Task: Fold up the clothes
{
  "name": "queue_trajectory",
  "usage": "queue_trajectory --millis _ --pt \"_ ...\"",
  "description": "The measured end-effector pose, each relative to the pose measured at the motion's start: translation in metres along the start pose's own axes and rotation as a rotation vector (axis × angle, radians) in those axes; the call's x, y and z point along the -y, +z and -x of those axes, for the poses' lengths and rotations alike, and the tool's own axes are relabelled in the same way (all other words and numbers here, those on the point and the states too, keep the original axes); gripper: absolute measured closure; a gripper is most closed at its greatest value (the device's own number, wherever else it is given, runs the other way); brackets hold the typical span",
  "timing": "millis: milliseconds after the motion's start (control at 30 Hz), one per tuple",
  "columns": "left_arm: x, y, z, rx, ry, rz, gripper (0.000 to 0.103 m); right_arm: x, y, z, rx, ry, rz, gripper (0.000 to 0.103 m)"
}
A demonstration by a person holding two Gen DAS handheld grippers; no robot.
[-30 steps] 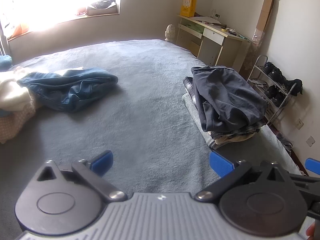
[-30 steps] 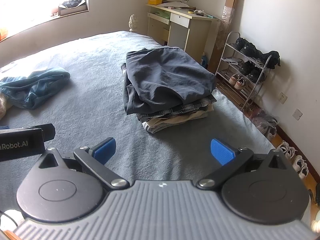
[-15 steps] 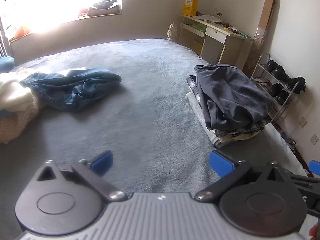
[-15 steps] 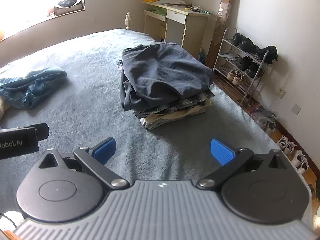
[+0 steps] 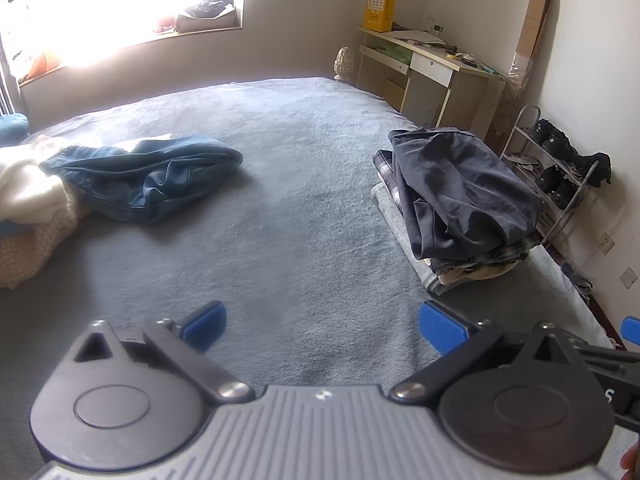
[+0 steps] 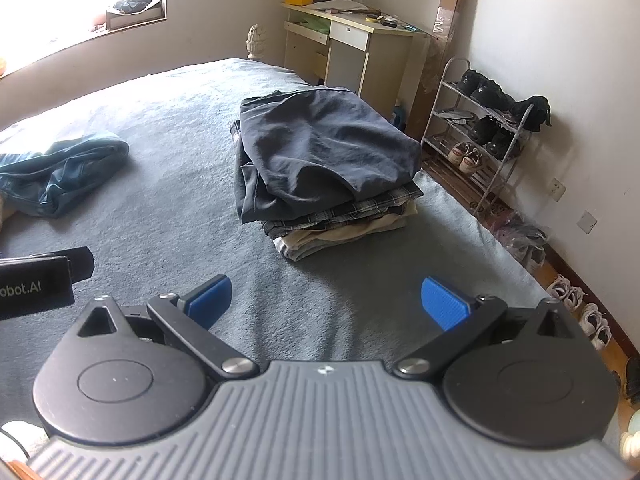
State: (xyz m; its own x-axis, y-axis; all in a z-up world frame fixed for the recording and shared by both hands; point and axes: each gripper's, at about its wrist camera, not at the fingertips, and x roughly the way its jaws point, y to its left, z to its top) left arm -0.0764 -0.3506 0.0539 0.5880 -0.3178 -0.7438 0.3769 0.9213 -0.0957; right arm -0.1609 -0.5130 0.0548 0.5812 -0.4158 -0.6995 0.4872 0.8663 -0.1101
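A stack of folded clothes (image 5: 460,196) topped by a dark grey garment (image 6: 320,148) lies at the right side of the grey bed (image 5: 280,220). Crumpled blue jeans (image 5: 148,172) lie unfolded at the left, also in the right wrist view (image 6: 60,172). A white and a pink garment (image 5: 24,200) are heaped beside them. My left gripper (image 5: 322,326) is open and empty above the bed's near part. My right gripper (image 6: 326,302) is open and empty, in front of the stack.
A desk (image 5: 432,72) with a yellow box (image 5: 379,10) stands past the bed's far right corner. A shoe rack (image 6: 484,132) stands against the right wall, with loose shoes (image 6: 576,300) on the floor. A bright window (image 5: 120,0) is at the back left.
Both grippers have drawn back and up from the bed, so the stack and jeans look smaller and farther. Both stay open and empty.
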Motion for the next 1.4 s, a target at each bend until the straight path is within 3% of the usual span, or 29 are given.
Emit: queue_trajectory --millis 1400 --pt "-0.0018 -0.0023 0.0013 -0.01 -0.004 -0.005 0.0 -0.0096 -0.0014 0.0005 -0.004 0.001 0.022 0.001"
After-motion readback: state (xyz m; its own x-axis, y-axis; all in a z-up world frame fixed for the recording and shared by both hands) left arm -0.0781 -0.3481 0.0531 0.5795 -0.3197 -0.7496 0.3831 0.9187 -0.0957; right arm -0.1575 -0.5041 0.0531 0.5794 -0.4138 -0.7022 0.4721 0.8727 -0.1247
